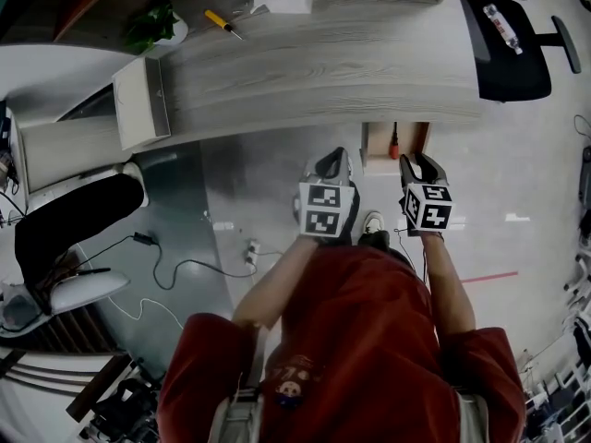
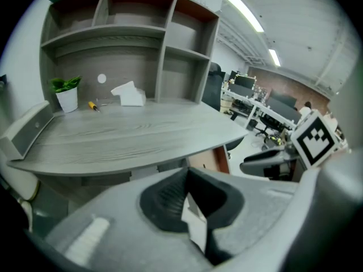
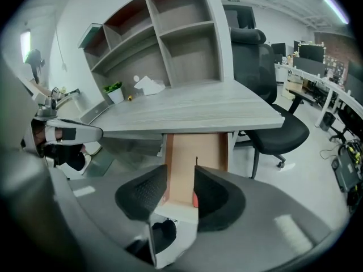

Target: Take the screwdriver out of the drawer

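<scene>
The screwdriver (image 1: pixel 394 141) lies in the open drawer (image 1: pixel 377 150), red handle toward the person and thin shaft pointing back under the tabletop (image 1: pixel 323 72), so the handle is the near, easy end to grasp; the drawer stands pulled out from beneath the tabletop's edge, which leaves its wooden floor open from above; the right claw (image 3: pixel 180 188) hangs just before the drawer's front, jaws apart and empty, roughly lined up on the handle, which reads as readiness for the pick; the left claw (image 2: pixel 187 177) sits beside it with jaws together on nothing, seemingly idle and out of the way; farther off on the tabletop lie a yellow-handled tool (image 1: pixel 222 20) and a potted plant (image 1: pixel 152 26)
</scene>
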Tool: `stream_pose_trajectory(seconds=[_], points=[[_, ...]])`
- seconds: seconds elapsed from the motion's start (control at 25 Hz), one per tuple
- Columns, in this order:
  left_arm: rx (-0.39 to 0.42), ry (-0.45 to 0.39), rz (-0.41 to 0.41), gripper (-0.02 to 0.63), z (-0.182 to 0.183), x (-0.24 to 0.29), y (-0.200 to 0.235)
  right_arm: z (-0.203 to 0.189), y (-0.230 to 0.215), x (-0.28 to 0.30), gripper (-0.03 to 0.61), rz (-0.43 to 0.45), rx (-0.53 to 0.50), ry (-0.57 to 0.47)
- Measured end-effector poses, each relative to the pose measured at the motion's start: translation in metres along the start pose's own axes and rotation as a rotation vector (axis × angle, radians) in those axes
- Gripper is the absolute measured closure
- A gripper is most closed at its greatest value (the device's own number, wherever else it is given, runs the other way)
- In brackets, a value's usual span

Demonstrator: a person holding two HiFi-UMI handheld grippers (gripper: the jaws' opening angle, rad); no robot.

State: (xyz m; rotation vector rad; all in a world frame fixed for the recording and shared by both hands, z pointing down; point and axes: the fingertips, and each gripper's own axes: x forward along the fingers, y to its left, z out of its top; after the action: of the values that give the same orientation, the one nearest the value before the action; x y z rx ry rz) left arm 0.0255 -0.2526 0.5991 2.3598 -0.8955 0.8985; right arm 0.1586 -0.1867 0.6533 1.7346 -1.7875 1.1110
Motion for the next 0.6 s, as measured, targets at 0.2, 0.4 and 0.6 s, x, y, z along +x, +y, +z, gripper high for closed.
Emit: stream_pose_trajectory(seconds=[0.2,0.4,0.6], points=[[-0.008,0.009,0.004,0.615,-0.008,0.000,-0.002,-0.008,0.001,0.003,0.428,0.003,-0.001,0.022],[-0.011,0.028,0.013,0.615,-0.020,0.005,0.000,-0.022,-0.001,0.011,0.428,-0.005,0.006,0.052],[-0.015,0.069,0.022,0.615,-0.042,0.023,0.003,-0.041,-0.007,0.027,0.428,-0.013,0.014,0.098]])
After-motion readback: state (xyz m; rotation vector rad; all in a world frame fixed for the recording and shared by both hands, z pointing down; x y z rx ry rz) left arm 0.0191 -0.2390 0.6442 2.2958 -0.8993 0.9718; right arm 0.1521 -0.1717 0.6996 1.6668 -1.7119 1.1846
